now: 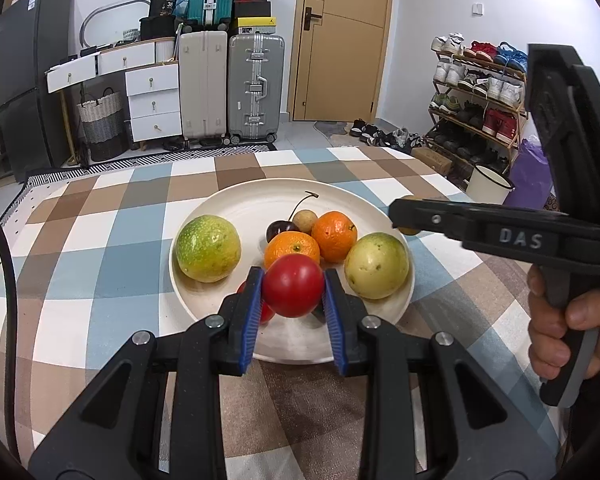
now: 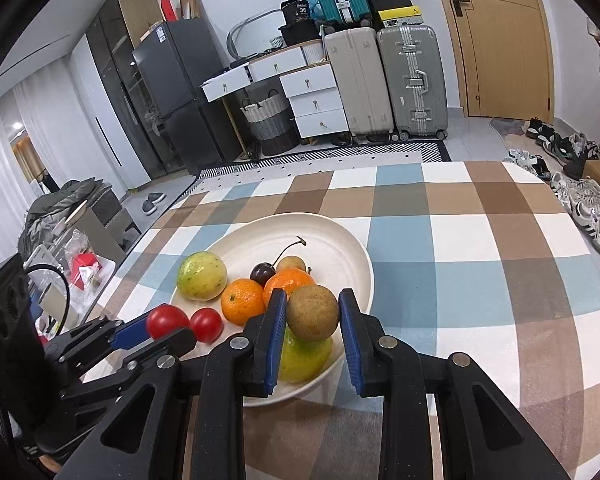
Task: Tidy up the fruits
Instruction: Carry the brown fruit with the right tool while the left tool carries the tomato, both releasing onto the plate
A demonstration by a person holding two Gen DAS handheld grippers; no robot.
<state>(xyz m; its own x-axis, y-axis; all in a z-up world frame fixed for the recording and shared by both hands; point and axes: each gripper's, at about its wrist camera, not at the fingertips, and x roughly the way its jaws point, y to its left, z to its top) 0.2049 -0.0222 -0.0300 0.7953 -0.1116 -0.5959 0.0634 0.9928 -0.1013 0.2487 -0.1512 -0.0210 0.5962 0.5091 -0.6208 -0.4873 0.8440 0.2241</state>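
Observation:
A cream plate (image 1: pixel 236 204) (image 2: pixel 340 248) on the checked tablecloth holds two green-yellow fruits (image 1: pixel 208 248) (image 1: pixel 377 265), two oranges (image 1: pixel 334 235) (image 1: pixel 291 249), a dark cherry (image 1: pixel 277 229), a small brown longan (image 1: pixel 306 220) and a second red tomato (image 2: pixel 206 324). My left gripper (image 1: pixel 293 292) is shut on a red tomato (image 1: pixel 293 290) (image 2: pixel 167 321) above the plate's near edge. My right gripper (image 2: pixel 312 318) is shut on a brown round fruit (image 2: pixel 312 312) over the plate's right side; it also shows in the left wrist view (image 1: pixel 404 218).
The table (image 1: pixel 100 240) has a blue, brown and white checked cloth. Beyond it stand suitcases (image 1: pixel 256 84), white drawers (image 1: pixel 152 96), a door (image 1: pixel 340 40) and a shoe rack (image 1: pixel 480 92). A white bucket (image 1: pixel 488 184) stands at the right.

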